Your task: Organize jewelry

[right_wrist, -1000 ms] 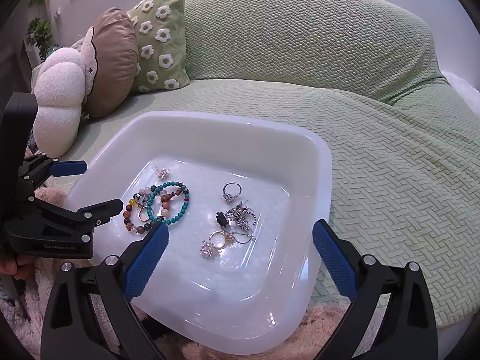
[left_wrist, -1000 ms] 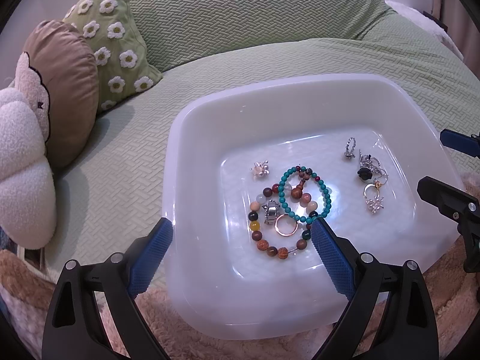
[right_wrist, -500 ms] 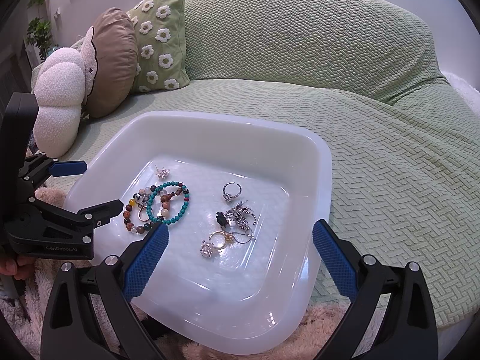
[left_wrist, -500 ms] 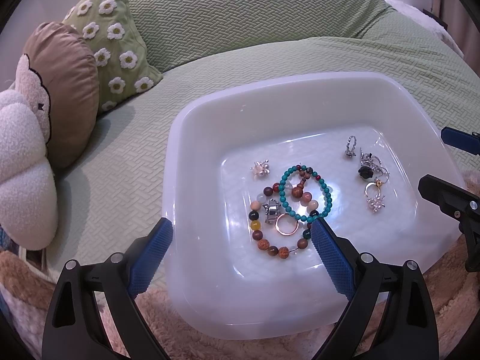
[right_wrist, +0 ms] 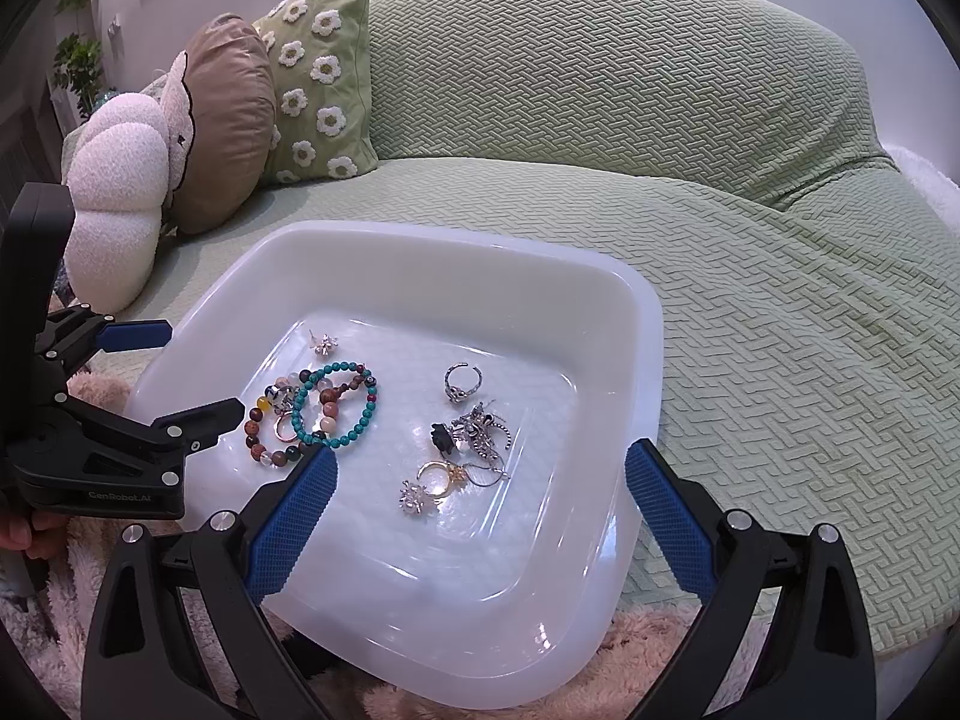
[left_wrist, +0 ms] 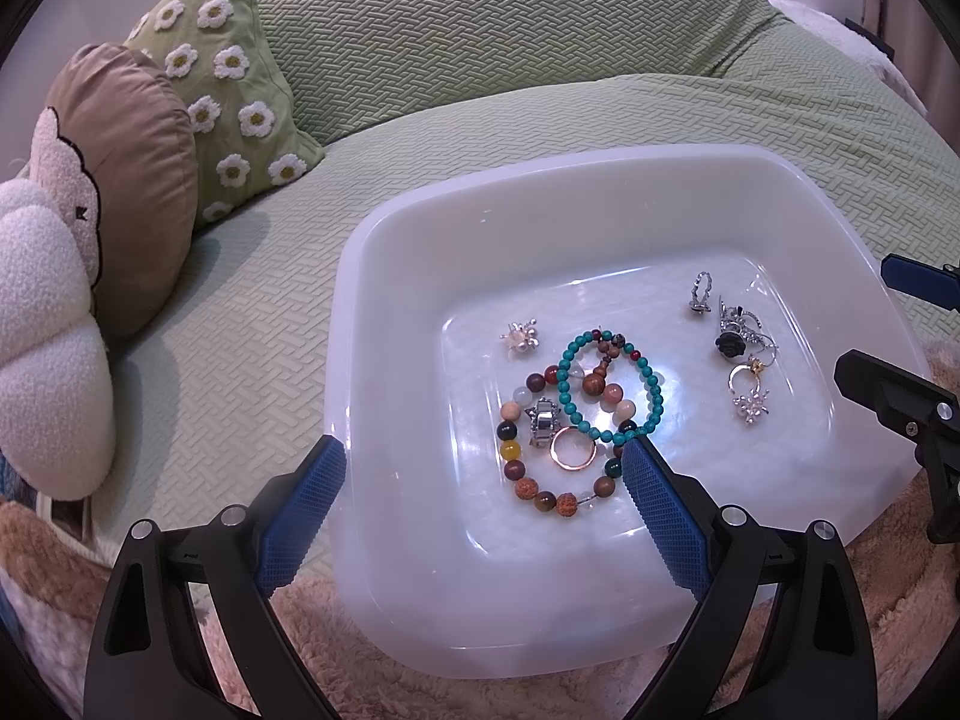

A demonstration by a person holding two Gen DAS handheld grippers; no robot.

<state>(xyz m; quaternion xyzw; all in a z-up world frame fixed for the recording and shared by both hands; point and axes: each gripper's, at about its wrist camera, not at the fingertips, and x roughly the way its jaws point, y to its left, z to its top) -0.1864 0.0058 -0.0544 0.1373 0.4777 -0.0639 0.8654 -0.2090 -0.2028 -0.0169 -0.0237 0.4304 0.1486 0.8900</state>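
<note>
A white plastic tray (left_wrist: 384,300) (right_wrist: 642,360) sits on a green sofa and holds loose jewelry. A turquoise bead bracelet (left_wrist: 653,402) (right_wrist: 360,420) overlaps a mixed brown bead bracelet (left_wrist: 528,487) (right_wrist: 255,432), with a rose gold ring (left_wrist: 573,449) and a silver ring (left_wrist: 543,420) inside them. A silver ring (right_wrist: 461,383), a tangle of silver pieces with a black rose (right_wrist: 474,429) (left_wrist: 731,345) and a gold ring with a pearl flower (right_wrist: 435,480) lie to the right. A small pearl flower earring (left_wrist: 521,337) (right_wrist: 324,343) lies apart. My left gripper (left_wrist: 483,480) (right_wrist: 162,372) and right gripper (right_wrist: 477,492) are open and empty above the tray's near edge.
The green textured sofa (right_wrist: 750,300) runs behind and right of the tray. A daisy cushion (left_wrist: 231,72), a brown cushion (left_wrist: 132,168) and a white cloud cushion (left_wrist: 42,324) sit at the left. A fluffy pink blanket (left_wrist: 900,630) lies under the tray's near side.
</note>
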